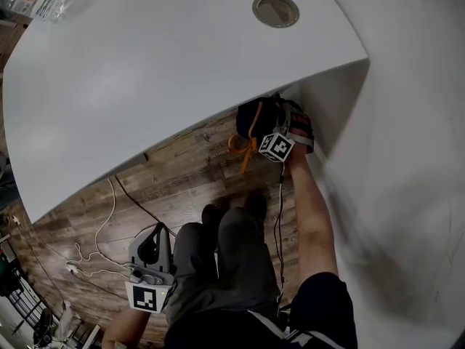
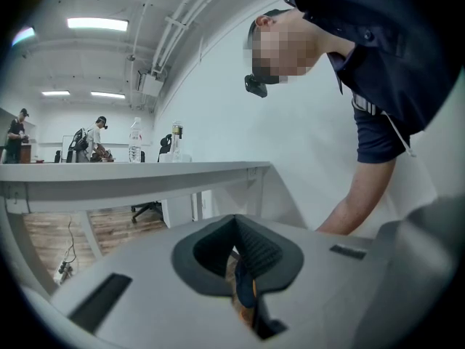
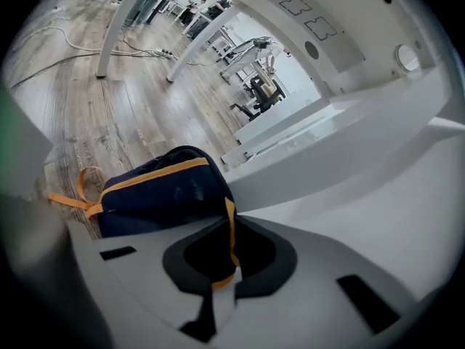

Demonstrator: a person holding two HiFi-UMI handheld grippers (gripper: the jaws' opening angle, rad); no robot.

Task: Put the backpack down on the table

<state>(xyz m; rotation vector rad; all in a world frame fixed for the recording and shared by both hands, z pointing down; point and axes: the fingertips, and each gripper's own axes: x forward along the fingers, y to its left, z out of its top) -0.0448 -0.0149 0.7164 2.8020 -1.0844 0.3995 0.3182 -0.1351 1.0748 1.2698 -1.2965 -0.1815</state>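
A dark blue backpack (image 1: 254, 117) with orange trim lies on the wooden floor, under the edge of the white table (image 1: 182, 64) and next to the white wall. My right gripper (image 1: 263, 127) reaches down onto it. In the right gripper view the backpack (image 3: 156, 191) fills the space just ahead, and the right gripper (image 3: 227, 233) is shut on an orange strap (image 3: 230, 227) that runs between its pads. My left gripper (image 1: 155, 233) hangs low at the lower left, beside my leg and far from the backpack. In its own view the left gripper (image 2: 236, 227) is shut with nothing in it.
White cables (image 1: 102, 231) and a power strip (image 1: 73, 270) lie on the floor at the left. A white wall panel (image 1: 407, 158) bounds the right side. The tabletop has a round cable grommet (image 1: 275, 10) and a plastic bag (image 1: 36, 2) at its far left corner.
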